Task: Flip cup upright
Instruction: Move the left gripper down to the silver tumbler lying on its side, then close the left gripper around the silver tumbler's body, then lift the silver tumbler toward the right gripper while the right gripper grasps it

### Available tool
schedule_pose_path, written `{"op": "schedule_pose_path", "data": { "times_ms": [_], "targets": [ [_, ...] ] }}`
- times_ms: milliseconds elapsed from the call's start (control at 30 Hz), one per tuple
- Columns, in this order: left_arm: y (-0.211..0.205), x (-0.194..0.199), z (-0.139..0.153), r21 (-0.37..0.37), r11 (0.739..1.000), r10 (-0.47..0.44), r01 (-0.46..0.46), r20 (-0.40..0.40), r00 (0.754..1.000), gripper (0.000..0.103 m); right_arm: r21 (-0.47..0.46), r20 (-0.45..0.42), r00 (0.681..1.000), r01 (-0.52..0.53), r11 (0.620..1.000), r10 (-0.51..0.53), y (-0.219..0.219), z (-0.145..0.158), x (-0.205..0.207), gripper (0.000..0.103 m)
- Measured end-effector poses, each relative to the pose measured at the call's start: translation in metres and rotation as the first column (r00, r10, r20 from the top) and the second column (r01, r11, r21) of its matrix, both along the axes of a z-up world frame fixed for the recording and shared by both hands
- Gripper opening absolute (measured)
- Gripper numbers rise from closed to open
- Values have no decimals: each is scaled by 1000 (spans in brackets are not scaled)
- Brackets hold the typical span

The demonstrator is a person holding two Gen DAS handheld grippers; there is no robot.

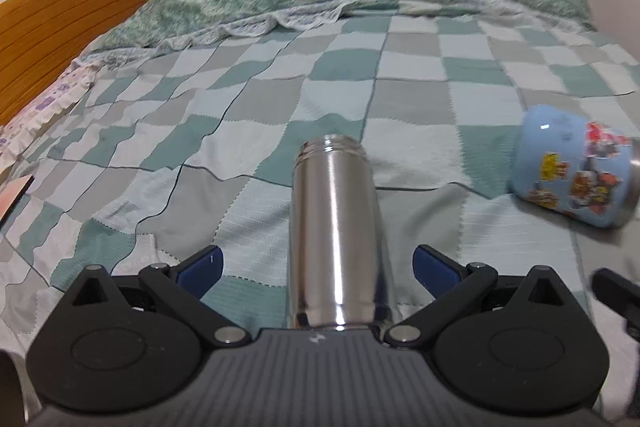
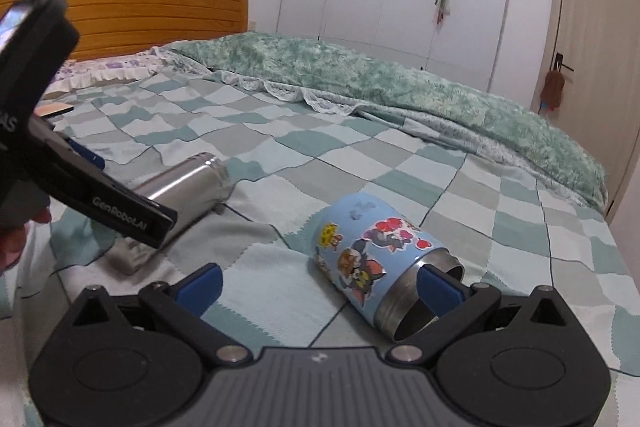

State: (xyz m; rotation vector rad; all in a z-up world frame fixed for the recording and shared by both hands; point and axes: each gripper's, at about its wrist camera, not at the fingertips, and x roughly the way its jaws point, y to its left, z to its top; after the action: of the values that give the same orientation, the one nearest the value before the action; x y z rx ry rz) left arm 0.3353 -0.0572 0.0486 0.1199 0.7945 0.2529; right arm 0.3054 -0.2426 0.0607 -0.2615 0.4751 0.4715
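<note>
The steel cup (image 1: 336, 239) lay on the bed (image 1: 420, 99) between the spread left gripper (image 1: 316, 267) fingers; these should be closed mid-body. The right gripper (image 2: 318, 285) was spread wide.

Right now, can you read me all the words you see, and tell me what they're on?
"GenRobot.AI": on the side of the left gripper.
"AS": end of a cut-off word, higher on that gripper.
Blue cup: cartoon stickers only, no readable words.
Steel cup: no words.
</note>
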Motion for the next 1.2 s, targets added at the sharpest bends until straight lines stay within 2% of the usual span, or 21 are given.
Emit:
{"op": "schedule_pose_path", "data": {
  "times_ms": [67,100,133,167,233,367,533,767,900,1200],
  "targets": [
    [2,10,-8,-2,1000,26,-26,-35,999,101,9,-3,1000,-2,1000,2,-2,-1,5,103],
    [3,14,-13,-18,999,37,-38,-54,998,95,11,-2,1000,-2,1000,2,-2,-2,5,103],
    [6,17,-17,-57,998,34,-38,-76,997,75,12,0,1000,-2,1000,2,-3,-3,6,103],
    [10,20,-20,-114,993,23,-35,-101,995,62,12,-1,1000,-2,1000,2,-3,-4,7,103],
    [12,17,-19,-130,991,33,-44,-85,996,62,16,-1,1000,1,1000,-1,-4,-4,6,103],
    [10,1,-11,-133,991,-3,-4,-51,999,62,29,8,1000,9,1000,-10,-7,1,1,103],
    [0,-27,7,-147,985,-87,87,4,996,62,34,20,1000,22,999,-23,-9,12,-18,103],
    [-18,-77,33,-146,968,-196,204,69,978,62,30,34,998,51,998,-52,-19,28,-61,103],
    [-22,-111,35,-178,954,-234,242,64,970,62,26,38,997,73,997,-74,-28,34,-92,103],
    [-19,-179,5,-240,939,-254,244,-12,967,62,41,-16,995,100,994,-100,-36,24,-150,103]
  ]
}}
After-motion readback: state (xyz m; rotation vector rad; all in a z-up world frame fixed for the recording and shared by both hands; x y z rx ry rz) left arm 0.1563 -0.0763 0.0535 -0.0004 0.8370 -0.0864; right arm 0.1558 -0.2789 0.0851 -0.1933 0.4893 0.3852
